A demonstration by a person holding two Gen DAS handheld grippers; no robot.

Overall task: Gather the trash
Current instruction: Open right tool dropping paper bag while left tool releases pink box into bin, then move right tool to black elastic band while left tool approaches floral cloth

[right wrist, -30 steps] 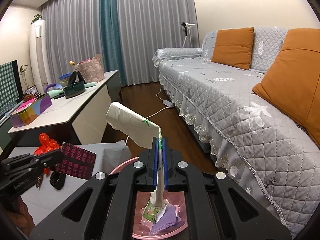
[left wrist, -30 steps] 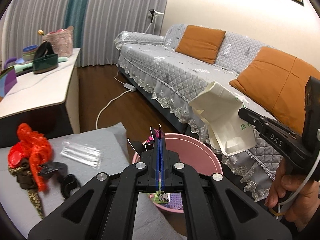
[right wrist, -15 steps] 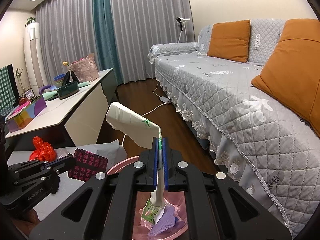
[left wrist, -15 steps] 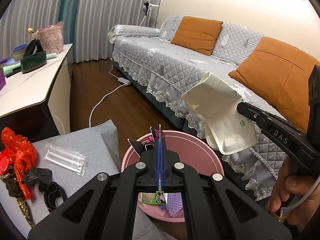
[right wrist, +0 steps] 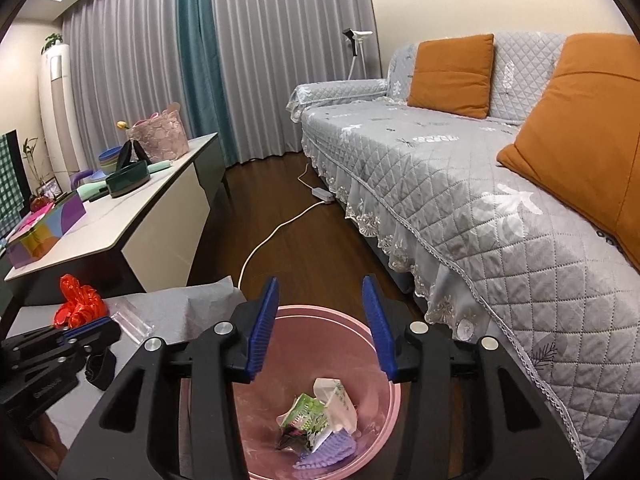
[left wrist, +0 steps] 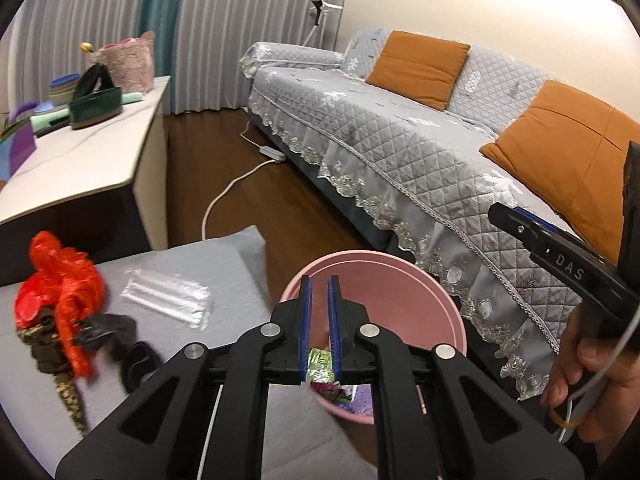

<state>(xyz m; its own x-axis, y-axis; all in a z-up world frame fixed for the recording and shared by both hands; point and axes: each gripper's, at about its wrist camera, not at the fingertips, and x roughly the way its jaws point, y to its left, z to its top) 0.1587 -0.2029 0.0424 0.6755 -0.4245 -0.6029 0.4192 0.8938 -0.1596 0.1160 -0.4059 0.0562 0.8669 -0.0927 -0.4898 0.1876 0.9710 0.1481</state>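
Both claws hang right over the pink bin (right wrist: pixel 394 392), handy for dropping stuff straight in. My right claw (right wrist: pixel 320 320) is spread wide with nothing in it, and the left claw (left wrist: pixel 319 320) is parted a little, empty too. Wrappers (right wrist: pixel 316 420) sit at the bin's bottom. Further out on the grey worktop (left wrist: pixel 224 264), a clear plastic sleeve (left wrist: pixel 166 298) and a red bag (left wrist: pixel 60 280) look like leftovers, I guess.

Both wrist cams close above pink bin (left wrist: pixel 400 280) (right wrist: pixel 384 400), facing sofa (left wrist: pixel 400 136).
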